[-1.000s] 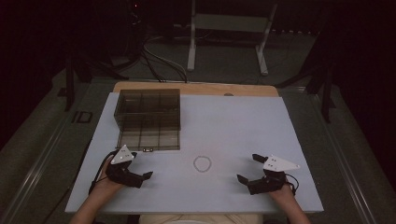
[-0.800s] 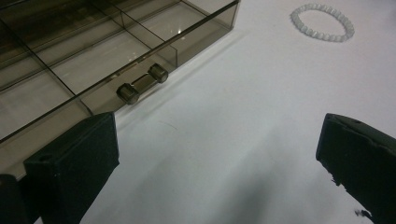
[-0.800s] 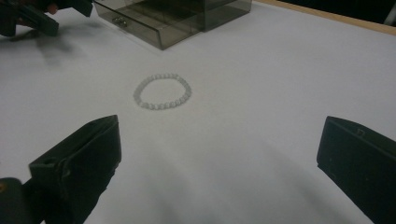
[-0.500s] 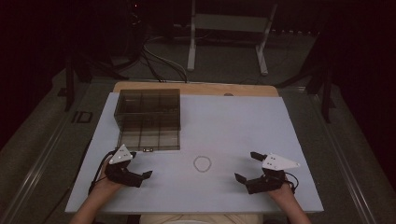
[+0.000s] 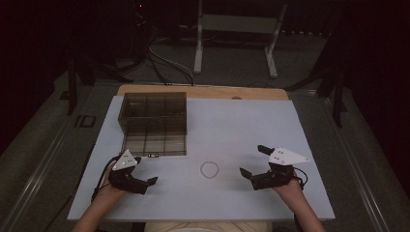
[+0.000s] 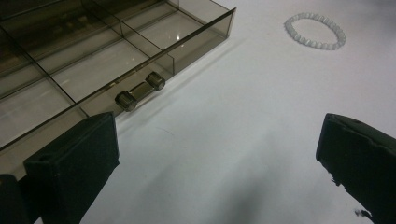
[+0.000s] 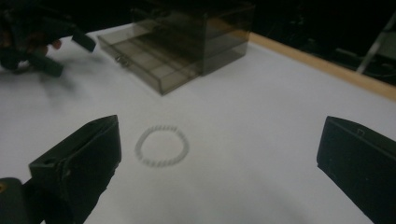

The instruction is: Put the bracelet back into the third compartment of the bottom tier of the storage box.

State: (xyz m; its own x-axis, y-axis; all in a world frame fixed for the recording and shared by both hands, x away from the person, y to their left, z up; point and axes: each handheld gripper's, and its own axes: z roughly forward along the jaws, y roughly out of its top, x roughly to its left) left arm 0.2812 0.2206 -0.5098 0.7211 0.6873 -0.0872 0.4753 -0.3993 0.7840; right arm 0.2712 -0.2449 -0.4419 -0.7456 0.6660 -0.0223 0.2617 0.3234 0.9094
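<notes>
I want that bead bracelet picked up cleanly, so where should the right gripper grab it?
Grip one side of the bracelet across its bead strand, coming straight down with the right gripper. It lies flat as an open ring on the table, so one of the fingers can likely drop inside the loop.

On the table [image 5: 309,125], the bracelet [image 5: 209,168] is placed midway between the left gripper [image 5: 145,170] and the right gripper [image 5: 252,161], while the box [image 5: 153,111], its drawer [image 5: 153,144] pulled toward the near edge, is set behind the left gripper.
</notes>
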